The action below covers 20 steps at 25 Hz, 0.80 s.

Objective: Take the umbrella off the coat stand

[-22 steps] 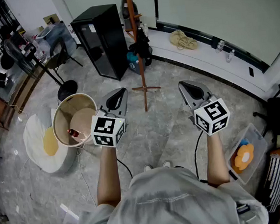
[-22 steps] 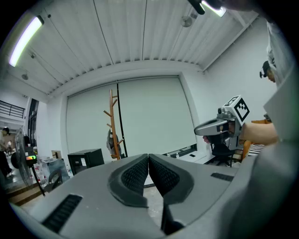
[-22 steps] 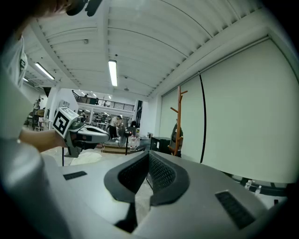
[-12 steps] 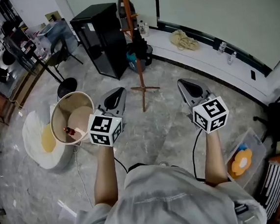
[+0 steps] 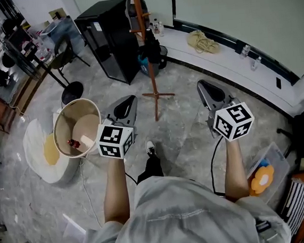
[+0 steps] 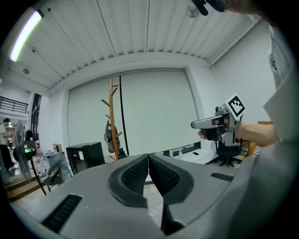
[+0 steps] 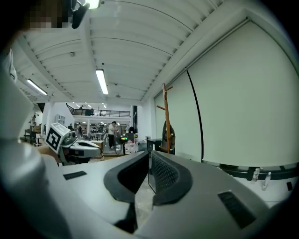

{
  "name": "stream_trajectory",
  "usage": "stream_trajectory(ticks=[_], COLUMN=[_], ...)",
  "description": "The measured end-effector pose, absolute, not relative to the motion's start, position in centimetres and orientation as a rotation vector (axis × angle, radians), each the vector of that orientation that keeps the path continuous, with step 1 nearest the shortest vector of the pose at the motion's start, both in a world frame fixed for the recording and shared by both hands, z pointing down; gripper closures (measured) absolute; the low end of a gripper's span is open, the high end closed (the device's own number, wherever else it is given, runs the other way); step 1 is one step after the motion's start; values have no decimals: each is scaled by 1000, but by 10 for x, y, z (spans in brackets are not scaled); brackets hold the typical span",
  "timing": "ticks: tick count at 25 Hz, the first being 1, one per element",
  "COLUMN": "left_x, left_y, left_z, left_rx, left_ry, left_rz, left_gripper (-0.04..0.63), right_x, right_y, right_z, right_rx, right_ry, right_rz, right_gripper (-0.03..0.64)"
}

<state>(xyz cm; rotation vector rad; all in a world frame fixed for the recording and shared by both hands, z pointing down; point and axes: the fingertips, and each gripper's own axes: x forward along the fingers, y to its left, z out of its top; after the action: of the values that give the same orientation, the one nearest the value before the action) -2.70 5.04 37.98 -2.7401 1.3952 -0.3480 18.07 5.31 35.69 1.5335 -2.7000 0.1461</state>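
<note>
The wooden coat stand [image 5: 145, 44] rises from the floor ahead of me, near the window ledge. A dark folded umbrella [image 5: 131, 9] hangs from a peg high on its left side. The stand [image 6: 113, 121] and the umbrella [image 6: 109, 135] also show far off in the left gripper view, and the stand [image 7: 166, 119] in the right gripper view. My left gripper [image 5: 132, 100] and right gripper [image 5: 202, 84] are held out side by side, well short of the stand. Both are shut with nothing in them. Another dark item [image 5: 151, 50] sits lower on the stand.
A black cabinet [image 5: 109, 37] stands left of the stand. A round beige bin [image 5: 78, 128] and a white bag [image 5: 40, 155] are at my left. A rope coil [image 5: 203, 41] lies on the ledge. A plastic box with an orange toy [image 5: 264, 171] is at my right.
The person has stepped towards the stand, and a foot now shows below the grippers. Both grippers keep the same pose, jaws together.
</note>
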Motion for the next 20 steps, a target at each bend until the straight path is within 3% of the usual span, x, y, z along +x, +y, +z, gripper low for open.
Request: stream_trajectory(ticks=[20], left_x=[-87], left_y=[-233], left_z=[433], left_rx=[-2920], left_ry=[1327], left_rz=[-372], left_gripper=[578], right_x=[149], right_y=[-228], right_z=[396], right_rx=[1689], right_ry=[-2561], right_rz=[354], right_gripper=[592])
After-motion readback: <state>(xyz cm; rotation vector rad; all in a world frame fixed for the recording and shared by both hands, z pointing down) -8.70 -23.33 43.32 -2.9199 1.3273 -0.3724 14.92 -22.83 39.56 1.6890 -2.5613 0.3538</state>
